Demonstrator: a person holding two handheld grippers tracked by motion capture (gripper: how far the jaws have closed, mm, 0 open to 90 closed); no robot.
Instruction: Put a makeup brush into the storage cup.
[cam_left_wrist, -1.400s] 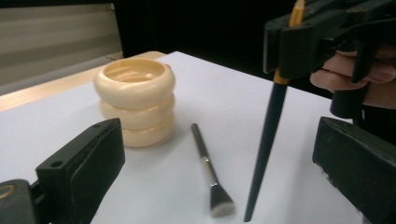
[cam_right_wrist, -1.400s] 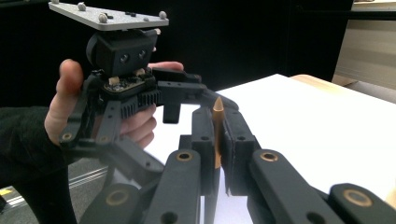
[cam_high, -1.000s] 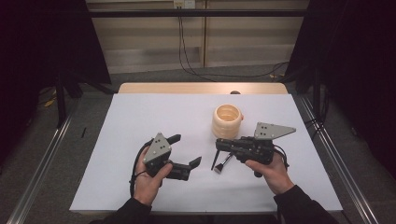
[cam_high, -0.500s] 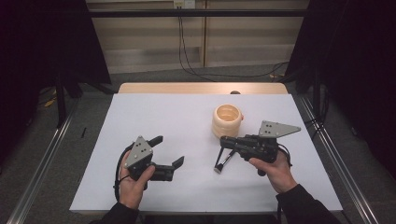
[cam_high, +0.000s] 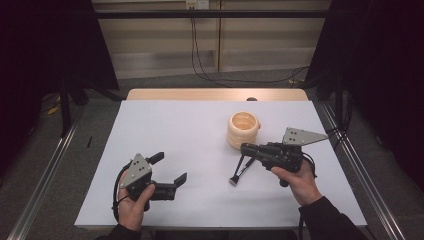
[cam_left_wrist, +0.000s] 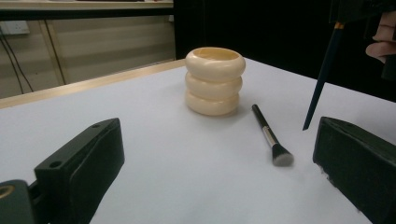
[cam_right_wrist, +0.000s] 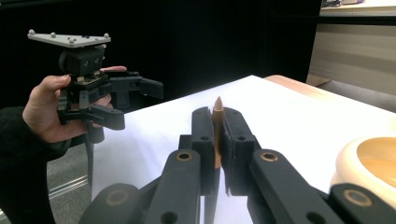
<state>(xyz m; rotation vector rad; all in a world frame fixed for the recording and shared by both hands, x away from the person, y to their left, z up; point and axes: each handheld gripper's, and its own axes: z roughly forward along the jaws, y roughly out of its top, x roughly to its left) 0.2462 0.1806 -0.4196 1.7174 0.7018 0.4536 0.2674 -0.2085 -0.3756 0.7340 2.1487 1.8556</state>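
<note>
Between the closed jaws of the right gripper (cam_high: 246, 148) hangs a slim brush (cam_right_wrist: 217, 122), so carry it upright over the cream holder (cam_high: 243, 129) just beyond, while the left gripper (cam_high: 170, 168) waits open.

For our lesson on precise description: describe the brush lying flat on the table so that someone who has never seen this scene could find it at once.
Start at the white table and find the cream ringed holder right of centre. The lying brush rests on the tabletop just in front of it, toward the person. Unlike the other brush, which the right hand-held gripper holds above the table, it lies loose, showing a silver ferrule and short bristles.
</note>
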